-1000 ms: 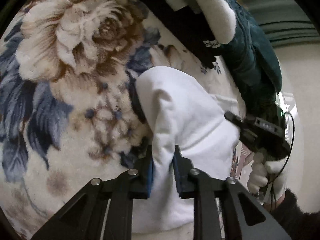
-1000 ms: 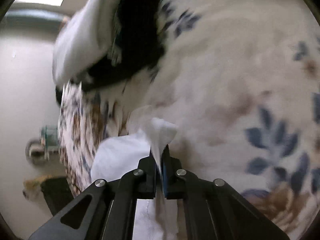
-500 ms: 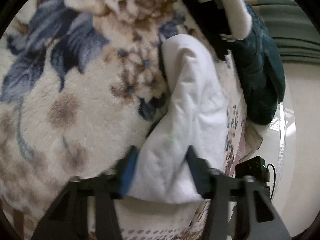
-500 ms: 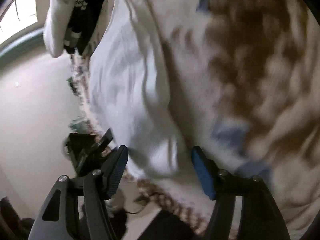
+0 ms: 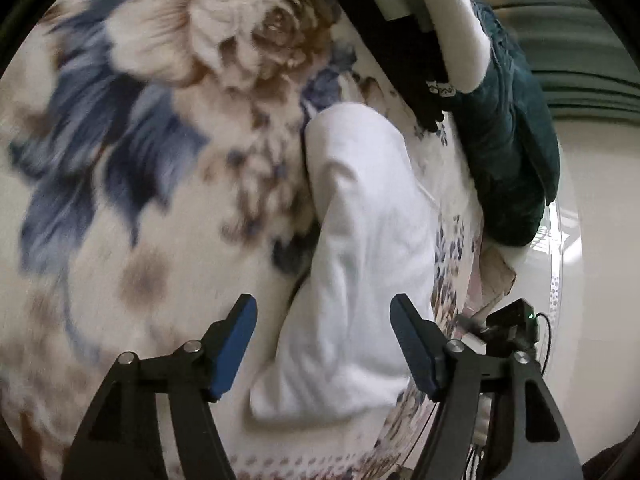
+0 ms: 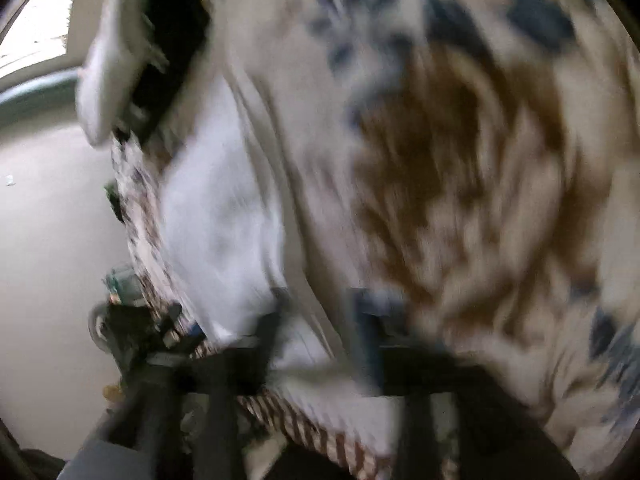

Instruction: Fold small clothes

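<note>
Now we are between folds: the white garment [image 5: 360, 264] lies folded lengthwise on the floral blanket [image 5: 140, 184] near its edge. Our left claw [image 5: 323, 340] hangs released over its near end; the right claw [image 6: 316, 344], blurred, looks released too. Next we need to regrasp an end.
</note>
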`<state>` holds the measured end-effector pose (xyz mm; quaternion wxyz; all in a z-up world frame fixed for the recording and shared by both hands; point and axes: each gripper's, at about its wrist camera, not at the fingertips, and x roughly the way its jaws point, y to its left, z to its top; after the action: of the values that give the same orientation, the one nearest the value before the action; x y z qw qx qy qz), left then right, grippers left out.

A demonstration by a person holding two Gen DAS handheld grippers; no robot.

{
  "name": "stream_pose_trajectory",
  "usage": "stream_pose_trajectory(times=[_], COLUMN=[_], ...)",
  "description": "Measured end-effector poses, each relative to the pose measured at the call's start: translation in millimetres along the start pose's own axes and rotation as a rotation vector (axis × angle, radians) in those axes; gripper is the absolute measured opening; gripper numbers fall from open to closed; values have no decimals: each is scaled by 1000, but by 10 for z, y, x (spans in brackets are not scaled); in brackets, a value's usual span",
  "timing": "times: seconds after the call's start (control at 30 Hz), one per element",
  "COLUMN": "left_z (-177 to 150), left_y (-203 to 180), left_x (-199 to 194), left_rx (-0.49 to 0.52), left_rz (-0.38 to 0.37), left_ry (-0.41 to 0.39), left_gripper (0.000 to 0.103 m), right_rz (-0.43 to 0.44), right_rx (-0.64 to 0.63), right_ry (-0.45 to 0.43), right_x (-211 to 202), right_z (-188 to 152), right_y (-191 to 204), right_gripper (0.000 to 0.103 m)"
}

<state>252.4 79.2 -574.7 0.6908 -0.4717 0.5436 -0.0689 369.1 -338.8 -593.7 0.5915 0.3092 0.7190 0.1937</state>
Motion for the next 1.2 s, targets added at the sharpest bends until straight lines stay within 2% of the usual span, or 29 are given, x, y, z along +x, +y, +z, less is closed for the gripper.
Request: stream_pose_trajectory(times=[0.07,0.2,0.27,0.33,0.37,0.43,0.47,0.5,0.6,0.7,0.8,0.93,1.07,1.2], left_z=[79,196,216,180,169,178,201,230,287,446,693,1286,2021,2841], left_y=[10,-32,-86,-162,-215,-255,-269,-310,-474,-717,-1067,-1673,-2091,-2269], left_x=[148,409,411,353,322,249,203,173,25,-202,-472,-825,-1038,-989], left_rx=[-1,15,35,82,113,132,124,125,160,189,242,338,412,459], left_rz=[-24,-76,-78,-105,-92,-104,-120,-130,-141,-172,-184,-187,-190,-158], left_ry=[15,35,0,-28,-33,-43,-43,-44,-46,-50,-54,-76,-111,-137], left_gripper=[67,67,64,38,26,20,19,18,18,18,18,18,18,19], right_rz=[68,191,227,236,241,228,224,238,245,251,271,281,304,327], right_rx=[-9,-60,-84,-127,-150,-206,-215,-206,-197,-193,-202,-235,-270,-311], right_ry=[-18,122,206,240,233,210,200,185,133,80,18,-80,-185,-272], right_x=[20,546,849,1048,1056,1072,1082,1042,861,582,252,-163,-398,-432], right_z=[156,413,427,408,380,298,280,252,142,78,42,128,494,1109], right_y=[56,212,240,318,339,452,496,503,560,702,965,1568,2243,2818], right_gripper=[70,70,70,71,71,62,44,39,34,33,33,33,33,33])
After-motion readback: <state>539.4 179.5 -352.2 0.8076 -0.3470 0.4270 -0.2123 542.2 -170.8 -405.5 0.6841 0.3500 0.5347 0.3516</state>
